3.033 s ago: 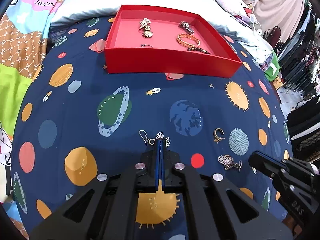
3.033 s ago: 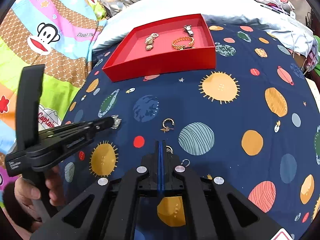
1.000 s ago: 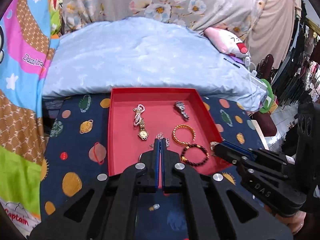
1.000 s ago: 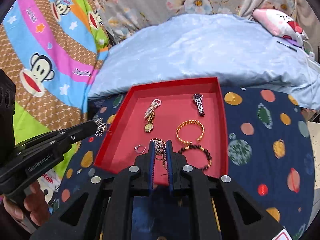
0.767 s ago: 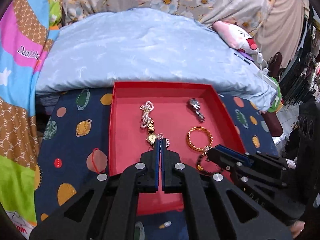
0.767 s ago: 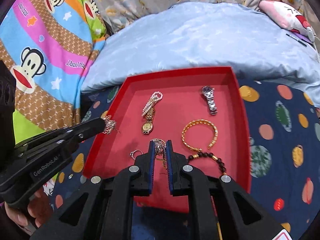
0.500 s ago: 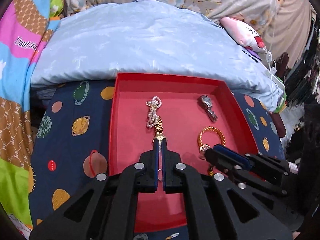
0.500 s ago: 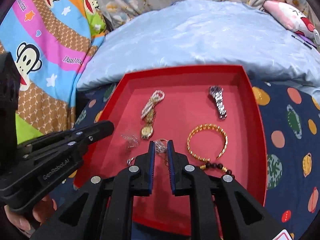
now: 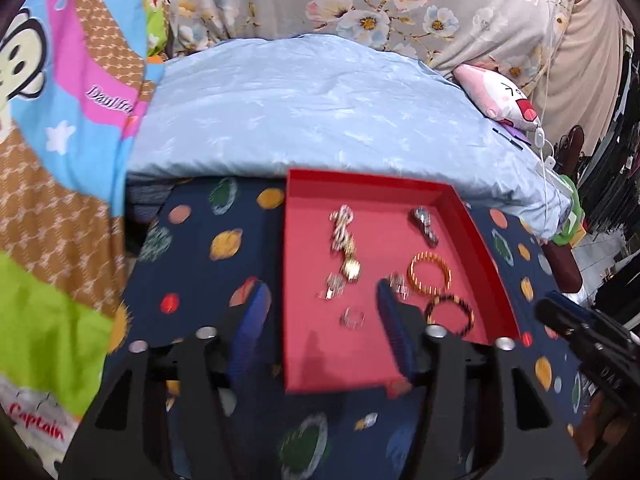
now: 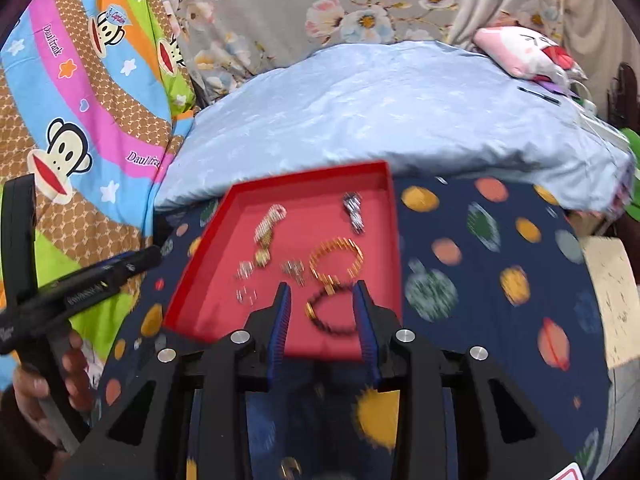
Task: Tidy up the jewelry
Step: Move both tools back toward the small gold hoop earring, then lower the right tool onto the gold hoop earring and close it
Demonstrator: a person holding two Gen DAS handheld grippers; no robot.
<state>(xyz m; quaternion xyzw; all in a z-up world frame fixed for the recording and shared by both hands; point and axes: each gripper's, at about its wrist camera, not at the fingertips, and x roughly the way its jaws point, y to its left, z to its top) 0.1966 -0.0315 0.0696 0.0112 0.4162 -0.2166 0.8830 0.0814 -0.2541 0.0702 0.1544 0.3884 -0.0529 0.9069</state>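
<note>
The jewelry lies loose inside the red tray (image 9: 472, 232): a gold bangle (image 9: 429, 273) and dark bead bracelet (image 9: 449, 314) toward its right side, a watch (image 9: 347, 254) mid-tray. The tray sits on the planet-print cloth (image 9: 200, 264). The left gripper (image 9: 322, 300) and right gripper (image 10: 322, 294) both hang spread and empty at the tray's near edge.

Bright, even indoor light with soft shadows; both fisheye views bow and darken at the rims, and motion blur smears the shallow red cardboard tray (image 9: 460, 204) and its jewelry
</note>
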